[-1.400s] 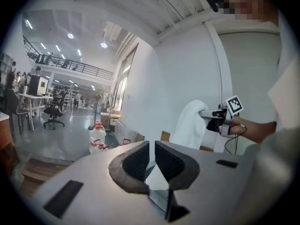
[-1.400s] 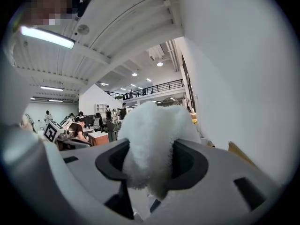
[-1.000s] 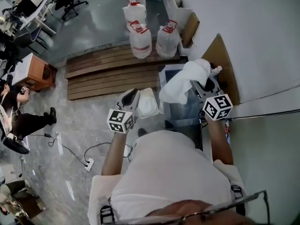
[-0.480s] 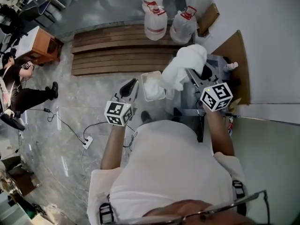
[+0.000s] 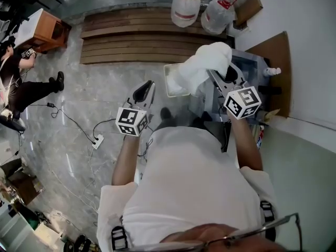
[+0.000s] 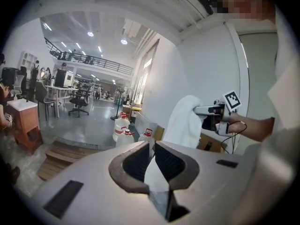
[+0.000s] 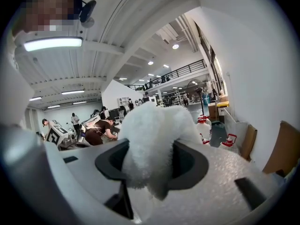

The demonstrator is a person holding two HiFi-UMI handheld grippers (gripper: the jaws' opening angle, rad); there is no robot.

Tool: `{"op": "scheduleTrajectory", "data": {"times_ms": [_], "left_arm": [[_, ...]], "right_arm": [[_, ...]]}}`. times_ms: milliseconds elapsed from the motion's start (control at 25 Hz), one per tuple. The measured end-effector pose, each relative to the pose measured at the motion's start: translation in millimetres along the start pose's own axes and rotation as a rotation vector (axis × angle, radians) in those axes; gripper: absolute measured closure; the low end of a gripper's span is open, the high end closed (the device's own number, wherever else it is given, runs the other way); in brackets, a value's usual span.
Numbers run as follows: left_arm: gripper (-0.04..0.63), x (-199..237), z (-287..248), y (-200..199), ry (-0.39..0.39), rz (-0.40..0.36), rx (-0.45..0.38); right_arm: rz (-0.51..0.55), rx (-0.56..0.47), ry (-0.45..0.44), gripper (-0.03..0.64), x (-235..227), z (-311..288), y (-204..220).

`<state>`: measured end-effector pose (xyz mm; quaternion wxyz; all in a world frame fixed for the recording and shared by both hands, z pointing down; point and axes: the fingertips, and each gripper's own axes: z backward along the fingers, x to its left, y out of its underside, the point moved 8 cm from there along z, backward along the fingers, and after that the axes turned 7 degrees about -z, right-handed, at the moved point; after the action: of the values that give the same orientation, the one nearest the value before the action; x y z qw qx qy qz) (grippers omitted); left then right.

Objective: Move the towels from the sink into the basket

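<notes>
So, the towel is clamped in the right gripper. In the right gripper view a fat, fluffy white wad is seen squeezed between the two jaws, which are kept partly apart by the bulk of it. The towel is held up off everything. From the head view its loose end is seen hanging across the right edge of the basket and the left edge of the sink (whether the cloth actually touches the basket can't be told from above). The basket is a white rectangular one, set on the floor just beside the sink's left side.

The left gripper is held out over the grey floor, left of the basket and apart from it. Its jaws are parted by a narrow gap and nothing is caught between them; something white is only glimpsed through the gap, farther off.

Past the basket, a wooden platform is laid along the floor, and two water jugs are stood at its far right end. A brown board is propped against the wall behind the sink.
</notes>
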<state>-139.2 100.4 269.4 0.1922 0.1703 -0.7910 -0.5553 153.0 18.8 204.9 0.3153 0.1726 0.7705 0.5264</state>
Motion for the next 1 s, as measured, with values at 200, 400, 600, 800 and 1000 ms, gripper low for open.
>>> {"op": "scheduleTrajectory", "data": {"times_ms": [200, 400, 600, 800, 1000], "left_arm": [[0.558, 22.4, -21.7, 23.0, 0.013, 0.015, 0.041], [0.558, 47.3, -48.6, 66.6, 0.021, 0.042, 0.086], [0.558, 66.8, -78.4, 132.2, 0.016, 0.102, 0.166], [0.558, 90.0, -113.5, 209.9, 0.038, 0.112, 0.221], [0.558, 99.7, -131.9, 287.7, 0.067, 0.103, 0.263]], "right_arm": [[-0.019, 0.096, 0.025, 0.413, -13.5, -40.7, 43.0], [-0.062, 0.199, 0.058, 0.413, -31.2, -88.5, 114.4], [-0.149, 0.295, 0.124, 0.413, -54.8, -132.8, 202.8], [-0.201, 0.404, 0.239, 0.41, -86.3, -188.4, 310.3], [-0.267, 0.507, 0.362, 0.408, -112.3, -220.7, 420.9]]}}
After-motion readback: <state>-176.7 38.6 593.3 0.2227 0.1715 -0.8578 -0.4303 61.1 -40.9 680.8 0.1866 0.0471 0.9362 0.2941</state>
